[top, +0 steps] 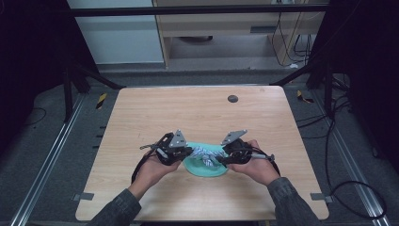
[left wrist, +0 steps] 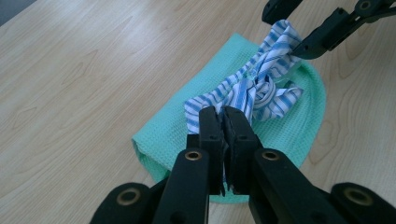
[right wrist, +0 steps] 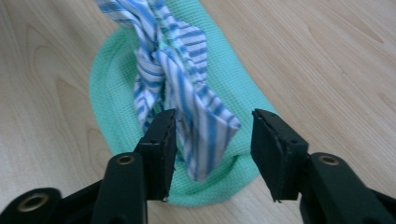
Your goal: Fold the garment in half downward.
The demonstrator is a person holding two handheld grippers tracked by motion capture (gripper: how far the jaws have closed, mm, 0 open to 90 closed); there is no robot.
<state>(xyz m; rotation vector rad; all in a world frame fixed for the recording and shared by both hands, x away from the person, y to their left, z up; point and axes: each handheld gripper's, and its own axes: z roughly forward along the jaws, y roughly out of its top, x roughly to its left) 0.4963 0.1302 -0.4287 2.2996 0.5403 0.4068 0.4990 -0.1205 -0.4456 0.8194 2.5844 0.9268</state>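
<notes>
Layout: cloths at near-centre of tabletop point(top: 155, 113).
Knotted cloth point(top: 203, 154) lies on folded cloth point(top: 201, 168); left hand-held gripper point(top: 187, 151) at its left end, right hand-held gripper point(top: 220, 159) at its right.

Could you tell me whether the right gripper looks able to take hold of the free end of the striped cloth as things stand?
Probably yes. The right gripper is open, and the end of the striped cloth already hangs between its jaws with nothing in between. The left gripper is shut on the other end, above the green cloth.
</notes>
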